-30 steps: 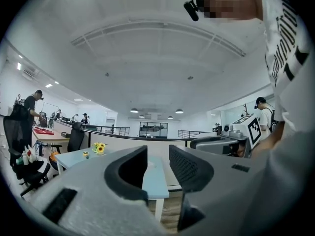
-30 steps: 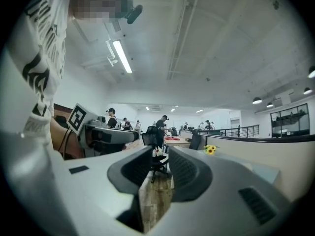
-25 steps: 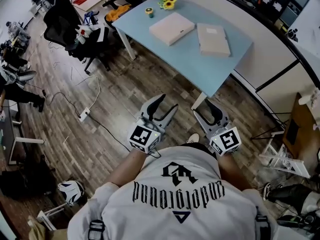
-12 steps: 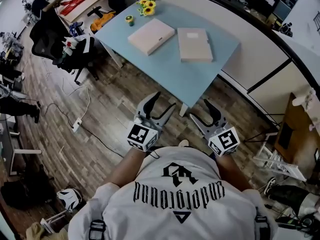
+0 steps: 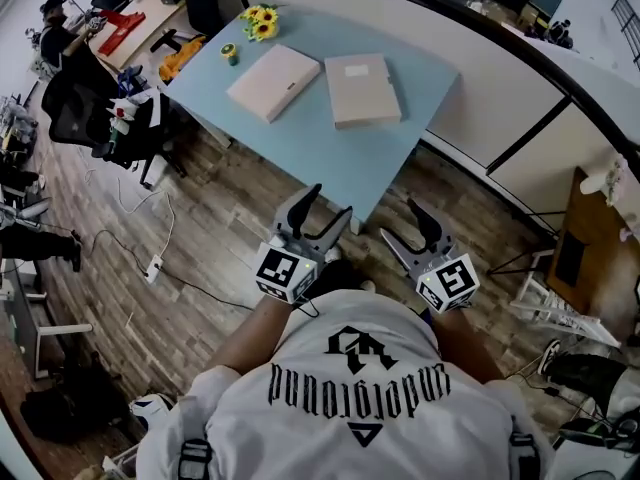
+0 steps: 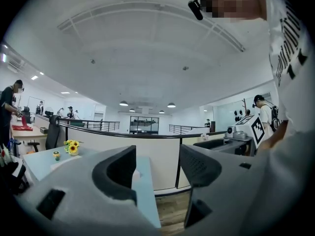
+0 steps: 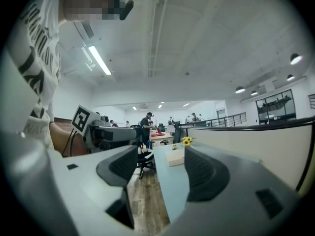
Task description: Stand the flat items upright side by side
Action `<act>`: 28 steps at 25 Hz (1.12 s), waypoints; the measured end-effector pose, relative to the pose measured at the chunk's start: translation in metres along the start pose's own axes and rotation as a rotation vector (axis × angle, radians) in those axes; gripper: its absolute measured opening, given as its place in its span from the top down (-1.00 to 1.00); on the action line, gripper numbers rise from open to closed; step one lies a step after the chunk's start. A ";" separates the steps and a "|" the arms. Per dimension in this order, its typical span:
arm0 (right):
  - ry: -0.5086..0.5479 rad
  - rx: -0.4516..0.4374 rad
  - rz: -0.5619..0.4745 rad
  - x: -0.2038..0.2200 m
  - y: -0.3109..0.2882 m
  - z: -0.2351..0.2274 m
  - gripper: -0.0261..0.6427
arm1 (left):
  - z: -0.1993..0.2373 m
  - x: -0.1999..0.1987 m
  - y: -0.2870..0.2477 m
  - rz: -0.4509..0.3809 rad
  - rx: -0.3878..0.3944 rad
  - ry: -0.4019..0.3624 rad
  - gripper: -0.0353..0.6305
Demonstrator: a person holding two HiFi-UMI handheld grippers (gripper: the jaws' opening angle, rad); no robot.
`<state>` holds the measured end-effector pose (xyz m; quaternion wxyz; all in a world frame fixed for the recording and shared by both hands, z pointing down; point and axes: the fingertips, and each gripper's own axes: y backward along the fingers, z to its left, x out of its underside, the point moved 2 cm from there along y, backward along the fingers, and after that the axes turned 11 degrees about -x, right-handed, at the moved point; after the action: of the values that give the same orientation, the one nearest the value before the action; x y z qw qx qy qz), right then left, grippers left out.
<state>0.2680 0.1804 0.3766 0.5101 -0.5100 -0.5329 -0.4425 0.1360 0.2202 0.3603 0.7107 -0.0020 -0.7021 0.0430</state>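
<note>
Two flat beige box files lie side by side on the light blue table (image 5: 310, 148): the left file (image 5: 273, 81) and the right file (image 5: 361, 89). Both grippers hang in front of the person's chest, over the wooden floor short of the table's near corner. The left gripper (image 5: 330, 203) is open and holds nothing; in its own view the left gripper (image 6: 157, 168) frames the table's edge (image 6: 145, 191). The right gripper (image 5: 400, 223) is open and empty as well. In the right gripper view, one file (image 7: 175, 159) shows far off between the right gripper's (image 7: 160, 168) jaws.
Sunflowers (image 5: 258, 21) and a small yellow-green object (image 5: 230, 55) stand at the table's far left corner. Black office chairs (image 5: 100, 108) crowd the left. A power strip with cables (image 5: 153, 266) lies on the floor. A low partition with a black rail (image 5: 500, 98) runs behind the table; a white rack (image 5: 560, 313) stands at the right.
The person has stepped toward the table, so it and the files sit nearer and further left in the head view. Both grippers stay held before the chest, empty.
</note>
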 end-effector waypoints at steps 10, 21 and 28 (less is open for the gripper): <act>-0.012 0.060 0.019 -0.005 -0.011 -0.059 0.02 | 0.014 0.003 -0.069 0.020 0.062 0.016 0.04; -0.011 0.078 0.034 -0.017 -0.097 -0.133 0.04 | 0.100 -0.003 -0.144 0.042 0.077 0.027 0.04; -0.031 0.117 0.041 -0.022 -0.139 -0.168 0.04 | 0.141 -0.004 -0.177 0.073 0.116 0.014 0.02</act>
<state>0.1445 -0.0008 0.3759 0.5398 -0.4969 -0.5550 -0.3921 0.0052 0.0353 0.3699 0.7125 0.0133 -0.6930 0.1094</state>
